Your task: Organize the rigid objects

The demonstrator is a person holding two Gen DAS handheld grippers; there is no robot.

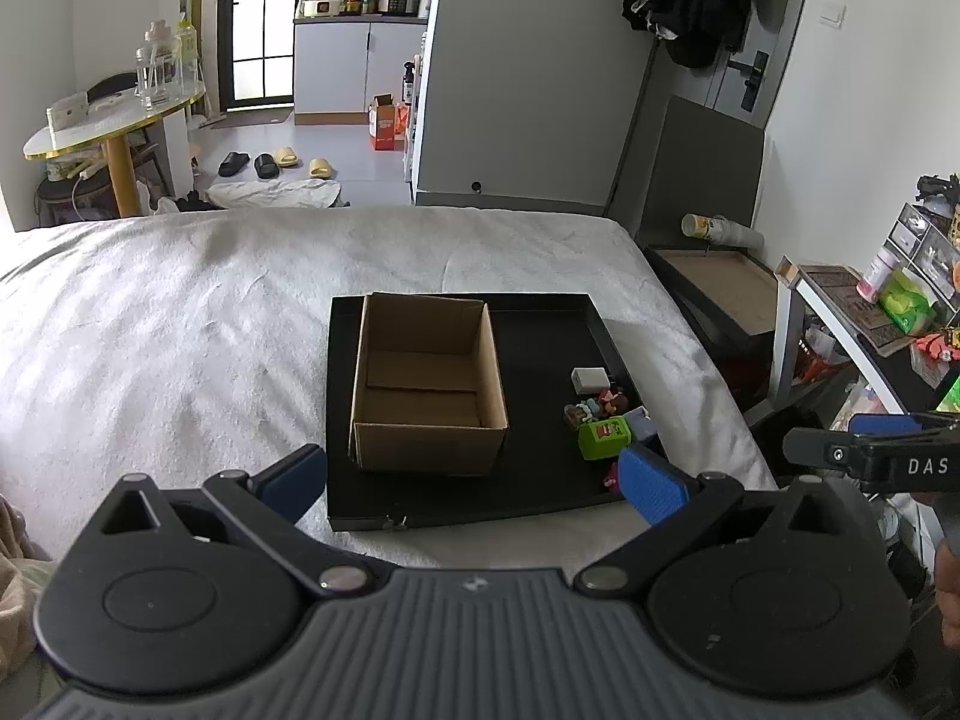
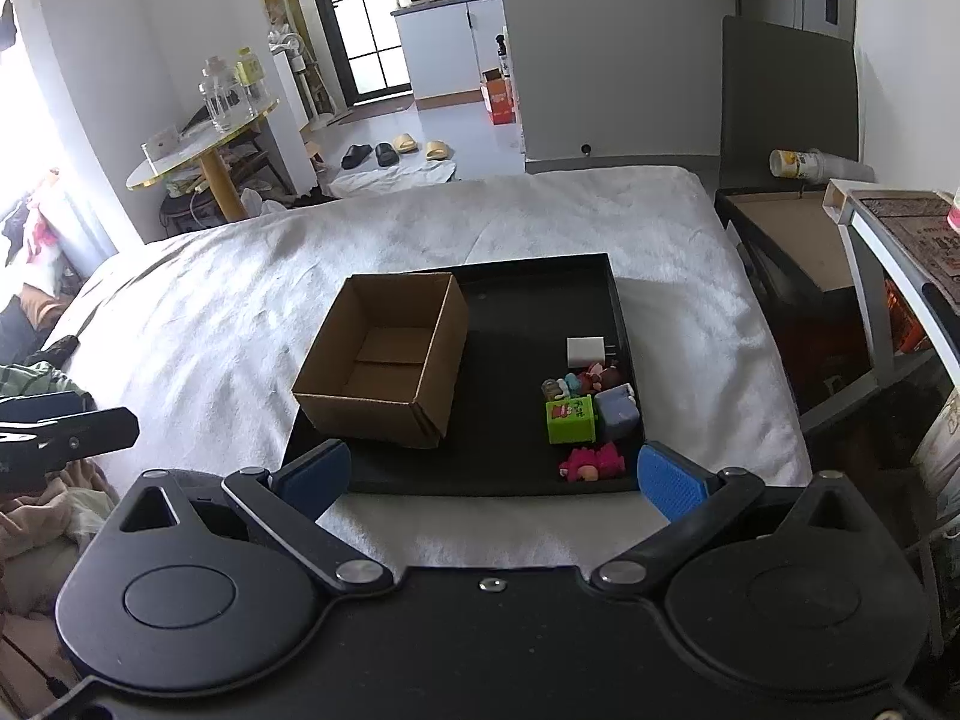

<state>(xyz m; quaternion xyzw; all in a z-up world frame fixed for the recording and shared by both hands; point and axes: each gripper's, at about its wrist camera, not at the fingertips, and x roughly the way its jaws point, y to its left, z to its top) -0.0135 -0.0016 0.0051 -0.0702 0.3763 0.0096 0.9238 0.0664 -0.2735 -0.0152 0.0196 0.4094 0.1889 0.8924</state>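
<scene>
A black tray point(image 1: 540, 498) point(image 2: 498, 474) lies on the white bed. An open, empty cardboard box point(image 1: 429, 384) point(image 2: 384, 354) stands on its left half. Along its right edge sit small rigid things: a white charger point(image 1: 588, 380) point(image 2: 585, 353), a green cube point(image 1: 603, 438) point(image 2: 570, 419), a pale blue cube point(image 2: 618, 408), small figurines point(image 2: 585, 381) and a pink toy point(image 2: 594, 462). My left gripper point(image 1: 474, 480) hangs open before the tray's near edge, nothing between its blue pads. My right gripper point(image 2: 492, 477) is open too, near the pink toy, holding nothing.
The white blanket point(image 1: 180, 330) spreads wide to the left. Right of the bed stand a dark side table point(image 2: 792, 252) and a cluttered shelf point(image 1: 870, 312). The other gripper's black finger point(image 1: 870, 456) shows at the right edge of the left wrist view.
</scene>
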